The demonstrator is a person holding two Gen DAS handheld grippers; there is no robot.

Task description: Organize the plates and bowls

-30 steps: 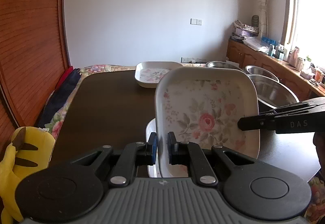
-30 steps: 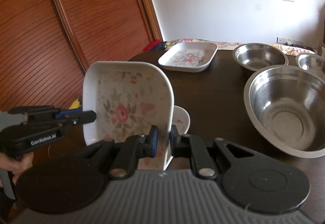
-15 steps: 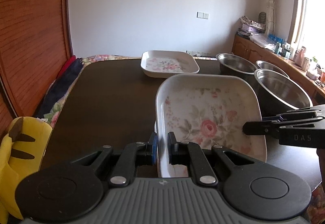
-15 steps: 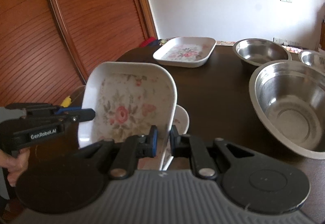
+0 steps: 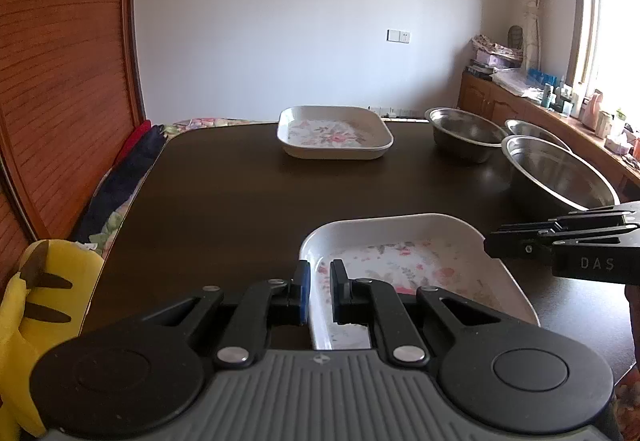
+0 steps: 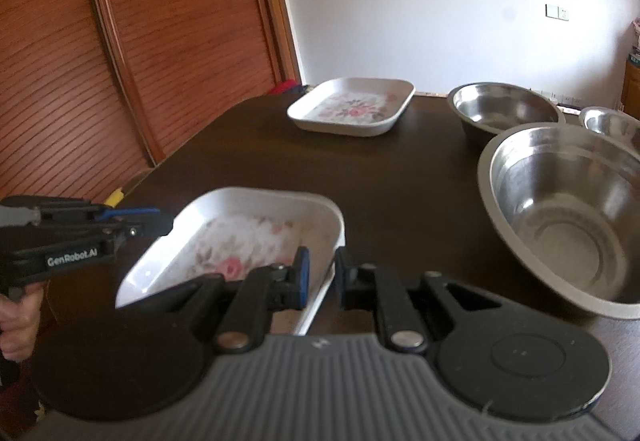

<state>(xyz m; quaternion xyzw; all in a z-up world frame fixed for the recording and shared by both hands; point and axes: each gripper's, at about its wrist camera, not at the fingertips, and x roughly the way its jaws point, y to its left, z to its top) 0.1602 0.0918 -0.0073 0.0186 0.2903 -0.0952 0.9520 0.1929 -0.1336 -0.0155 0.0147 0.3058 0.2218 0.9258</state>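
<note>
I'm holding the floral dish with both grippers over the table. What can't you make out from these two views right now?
- Whether the floral dish rests on the table: its underside is hidden by the dish itself in both views.
- Near end of the dish: covered by the left gripper body in the left view.
- Right gripper grip on the rim: motion-blurred in the right view.
- Smallest steel bowl: cut off by the right edge.

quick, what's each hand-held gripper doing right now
Left hand-held gripper: closed on the near floral tray's left rim.
Right hand-held gripper: closed on its right rim.
</note>
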